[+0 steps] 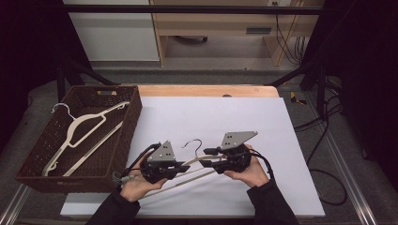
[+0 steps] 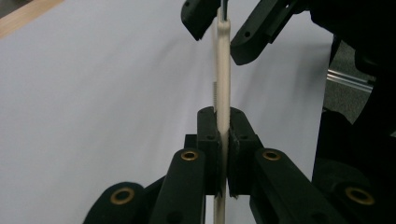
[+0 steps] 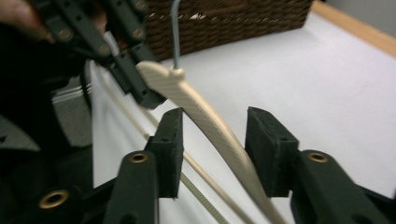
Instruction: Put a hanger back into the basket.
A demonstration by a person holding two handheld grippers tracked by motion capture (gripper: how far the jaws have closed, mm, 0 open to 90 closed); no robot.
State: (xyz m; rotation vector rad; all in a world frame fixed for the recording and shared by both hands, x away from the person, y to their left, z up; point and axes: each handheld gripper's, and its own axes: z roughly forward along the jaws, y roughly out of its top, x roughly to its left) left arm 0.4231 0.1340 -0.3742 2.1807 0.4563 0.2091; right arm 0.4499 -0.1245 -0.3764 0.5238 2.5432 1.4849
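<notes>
A cream hanger (image 1: 197, 160) with a metal hook (image 1: 192, 142) is held just above the white sheet (image 1: 225, 117), between my two grippers. My left gripper (image 1: 185, 166) is shut on one arm of the hanger (image 2: 223, 74); in the left gripper view its pads (image 2: 208, 135) press on both sides of it. My right gripper (image 1: 209, 157) faces it from the right. In the right gripper view the hanger's other arm (image 3: 205, 116) runs between the right gripper's (image 3: 215, 140) jaws, which stand apart and do not touch it. The hook (image 3: 175, 32) rises just beyond them.
A brown wicker basket (image 1: 131, 122) stands at the table's left and holds another cream hanger (image 1: 82, 124). The basket's wall (image 3: 224, 23) lies close behind the held hanger. Wooden table edge (image 1: 206, 90) at the back; cables trail at the right.
</notes>
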